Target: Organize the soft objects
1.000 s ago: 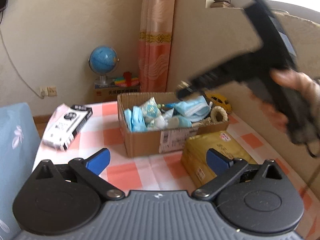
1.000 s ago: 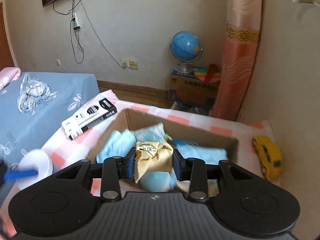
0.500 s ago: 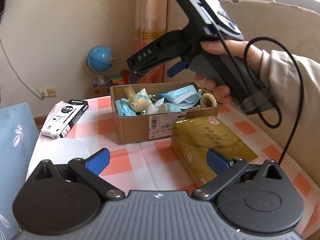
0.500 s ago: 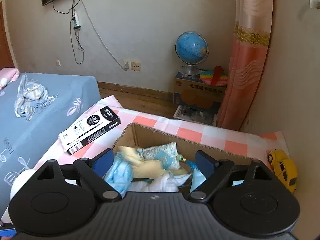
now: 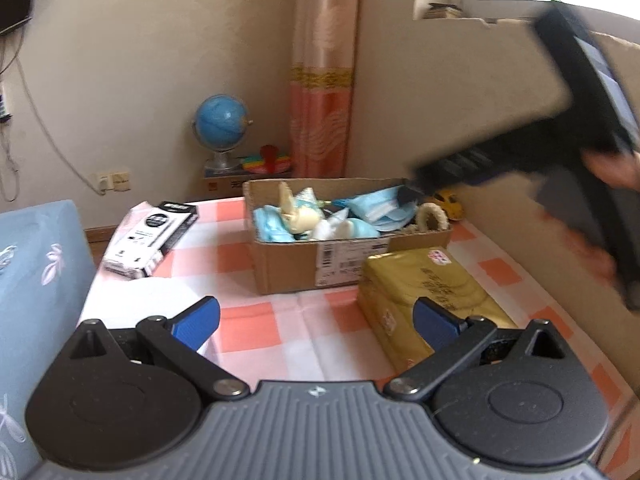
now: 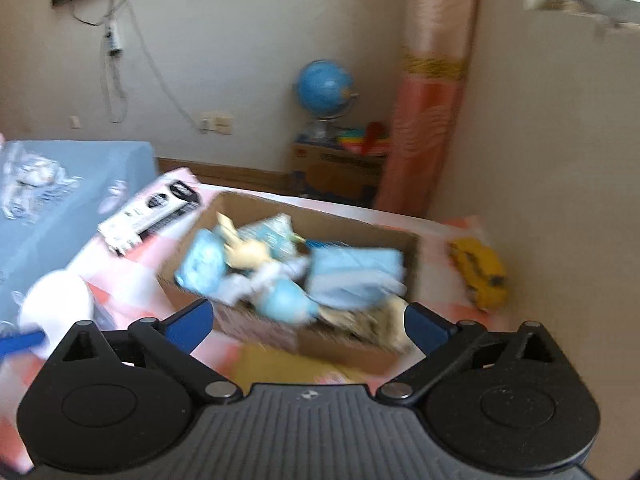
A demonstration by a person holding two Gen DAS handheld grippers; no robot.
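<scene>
A cardboard box (image 5: 296,268) on the checked tablecloth holds blue face masks (image 5: 372,208), a cream-yellow soft piece (image 5: 296,218) and other soft items. In the right wrist view the same box (image 6: 260,326) and the cream-yellow piece (image 6: 244,252) are blurred. My right gripper (image 6: 307,325) hangs above the near side of the box, its jaws opening wide with nothing between them. In the left wrist view the right gripper (image 5: 416,184) is a blurred black shape over the box's right end, held by a hand (image 5: 612,168). My left gripper (image 5: 318,322) is open and empty over the cloth in front of the box.
A gold package (image 5: 424,292) lies against the box's front right. A black-and-white carton (image 5: 156,236) sits at the table's left, a white round object (image 6: 56,300) nearer. A yellow toy car (image 6: 480,276) lies by the wall. A blue bed (image 5: 36,272) borders the left.
The right gripper opened and let the cream-yellow piece drop into the box, then drew back and to the right. The left gripper stayed open in place.
</scene>
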